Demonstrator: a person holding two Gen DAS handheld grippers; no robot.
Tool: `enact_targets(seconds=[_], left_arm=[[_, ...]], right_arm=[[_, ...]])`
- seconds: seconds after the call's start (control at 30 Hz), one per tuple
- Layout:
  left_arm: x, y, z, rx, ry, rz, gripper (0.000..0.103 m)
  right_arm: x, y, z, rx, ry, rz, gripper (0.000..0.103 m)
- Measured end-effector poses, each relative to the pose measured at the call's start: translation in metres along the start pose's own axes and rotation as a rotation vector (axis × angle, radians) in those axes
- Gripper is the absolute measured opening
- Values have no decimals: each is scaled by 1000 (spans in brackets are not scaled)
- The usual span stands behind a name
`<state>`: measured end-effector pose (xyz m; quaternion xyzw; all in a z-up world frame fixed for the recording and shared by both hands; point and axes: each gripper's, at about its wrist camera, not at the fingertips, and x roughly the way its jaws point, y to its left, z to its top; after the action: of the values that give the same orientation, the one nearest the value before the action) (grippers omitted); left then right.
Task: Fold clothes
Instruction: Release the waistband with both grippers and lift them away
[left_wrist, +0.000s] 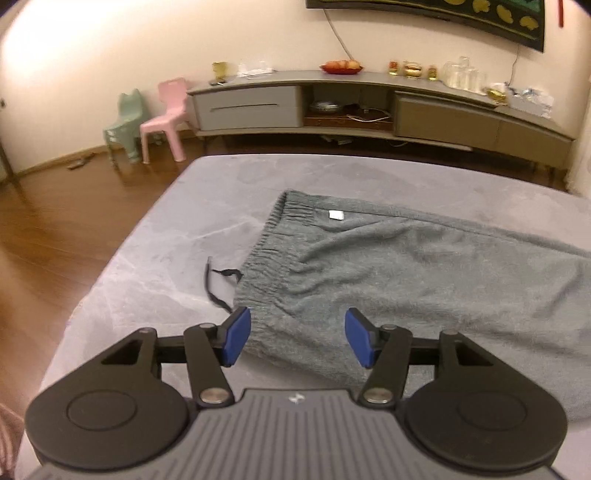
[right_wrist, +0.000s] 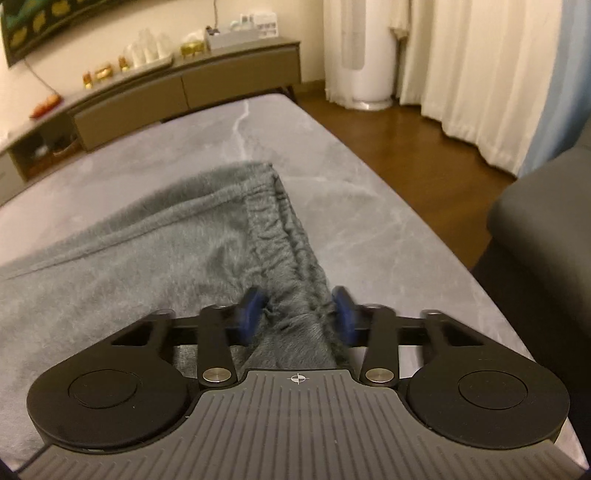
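Note:
Grey fleece trousers (left_wrist: 406, 280) lie flat on the grey marble-look table (left_wrist: 166, 236), waistband to the left with a black drawstring (left_wrist: 218, 284) trailing off it. My left gripper (left_wrist: 297, 338) is open, hovering over the near corner of the waistband, holding nothing. In the right wrist view the trousers' cuff end (right_wrist: 273, 229) runs toward me. My right gripper (right_wrist: 297, 314) has its blue pads on either side of the bunched cuff fabric, partly closed on it; the view is motion-blurred.
A long low sideboard (left_wrist: 332, 107) with dishes stands against the far wall. Two small plastic chairs (left_wrist: 162, 118) sit on the wood floor at left. A dark sofa (right_wrist: 546, 229) is at right, curtains (right_wrist: 480, 66) beyond. The table edge (right_wrist: 424, 221) is close on the right.

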<state>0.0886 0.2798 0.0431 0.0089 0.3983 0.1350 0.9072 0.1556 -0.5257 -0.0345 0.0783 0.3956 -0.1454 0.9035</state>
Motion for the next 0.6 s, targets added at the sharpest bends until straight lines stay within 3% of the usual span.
enact_targets(seconds=[0.17, 0.27, 0.3, 0.37, 0.47, 0.6], left_arm=[[14, 33, 1, -201, 65, 33, 57], [27, 59, -7, -354, 126, -25, 57], [31, 65, -10, -402, 146, -58, 57], [35, 70, -15, -469, 166, -106, 58], [40, 73, -20, -536, 182, -146, 63], [59, 64, -29, -556, 195, -117, 66]], right_arm=[[-8, 15, 14, -55, -83, -117, 23], [-6, 22, 14, -59, -72, -160, 28], [-6, 24, 13, -56, -68, -169, 36], [-20, 31, 15, -59, -110, -180, 38], [-44, 52, 15, -93, -163, -120, 45], [-45, 87, 3, -155, -89, 42, 45]])
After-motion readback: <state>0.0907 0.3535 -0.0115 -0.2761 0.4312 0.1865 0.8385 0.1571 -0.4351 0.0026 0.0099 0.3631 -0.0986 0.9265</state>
